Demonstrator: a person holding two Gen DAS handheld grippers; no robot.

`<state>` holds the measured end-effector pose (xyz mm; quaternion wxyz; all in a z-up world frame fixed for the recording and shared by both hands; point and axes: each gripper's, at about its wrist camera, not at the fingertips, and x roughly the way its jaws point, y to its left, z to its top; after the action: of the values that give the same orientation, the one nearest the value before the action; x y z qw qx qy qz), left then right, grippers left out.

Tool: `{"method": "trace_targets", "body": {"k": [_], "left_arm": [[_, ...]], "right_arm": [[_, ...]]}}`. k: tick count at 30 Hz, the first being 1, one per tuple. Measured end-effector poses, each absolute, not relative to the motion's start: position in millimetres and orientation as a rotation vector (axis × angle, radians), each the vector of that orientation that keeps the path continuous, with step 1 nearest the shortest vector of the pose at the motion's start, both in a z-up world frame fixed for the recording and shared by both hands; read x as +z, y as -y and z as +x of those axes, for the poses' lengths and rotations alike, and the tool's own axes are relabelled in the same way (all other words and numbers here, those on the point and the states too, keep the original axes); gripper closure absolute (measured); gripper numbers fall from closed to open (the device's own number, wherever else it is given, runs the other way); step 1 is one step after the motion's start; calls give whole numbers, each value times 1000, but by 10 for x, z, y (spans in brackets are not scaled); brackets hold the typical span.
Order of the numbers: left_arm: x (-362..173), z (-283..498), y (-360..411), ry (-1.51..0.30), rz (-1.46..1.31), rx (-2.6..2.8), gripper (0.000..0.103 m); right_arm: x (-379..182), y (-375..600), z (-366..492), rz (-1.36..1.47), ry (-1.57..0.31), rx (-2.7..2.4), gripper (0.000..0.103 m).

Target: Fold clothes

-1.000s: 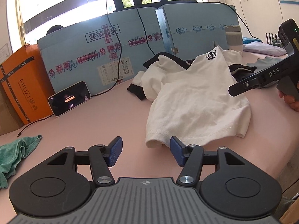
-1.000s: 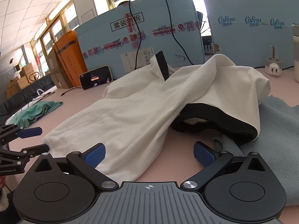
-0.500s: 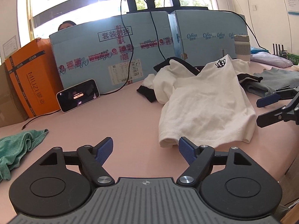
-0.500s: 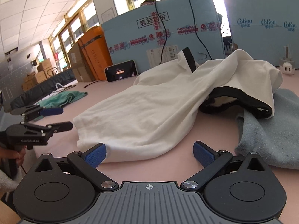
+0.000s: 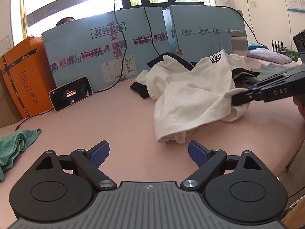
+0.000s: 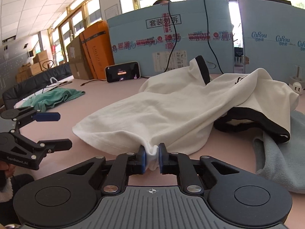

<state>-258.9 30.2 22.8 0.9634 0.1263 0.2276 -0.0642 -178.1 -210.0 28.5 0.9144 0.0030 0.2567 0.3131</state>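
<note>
A white T-shirt (image 5: 190, 95) with black trim and a small crown logo lies crumpled on the pink table (image 5: 95, 124). My right gripper (image 6: 152, 156) has its jaws closing, and its blue pads pinch a bunched bit of the white T-shirt (image 6: 171, 114) at the near hem. In the left wrist view, the right gripper (image 5: 240, 97) reaches in from the right and bites that hem. My left gripper (image 5: 148, 152) hovers over bare table just short of the shirt's left hem corner. Its jaws are opening with nothing between them. The right wrist view has the left gripper (image 6: 61, 130) at the far left.
A grey-blue towel (image 6: 282, 156) lies right of the shirt, partly under it. A green cloth (image 5: 15, 143) sits at the left edge. A lit phone (image 5: 71, 93) leans on blue cardboard boxes (image 5: 114, 57) at the back, beside an orange box (image 5: 21, 76). Cables hang over the boxes.
The right gripper has gone from wide open to closed on the shirt's hem, bunching the cloth. The left gripper's jaws have spread wider and it has stayed in place.
</note>
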Motion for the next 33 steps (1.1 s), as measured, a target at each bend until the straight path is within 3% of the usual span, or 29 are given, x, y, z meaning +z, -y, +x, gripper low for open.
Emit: {"method": "trace_targets", "body": {"k": [13, 23, 33], "left_arm": [[252, -2510, 108, -424, 271, -320, 7], [199, -2429, 608, -402, 415, -425, 3], [250, -2199, 281, -527, 75, -494, 2]], "right_arm": [[1093, 2749, -2121, -4, -221, 446, 95], [1244, 2973, -2114, 15, -134, 345, 96], [999, 3211, -2049, 28, -226, 277, 92]]}}
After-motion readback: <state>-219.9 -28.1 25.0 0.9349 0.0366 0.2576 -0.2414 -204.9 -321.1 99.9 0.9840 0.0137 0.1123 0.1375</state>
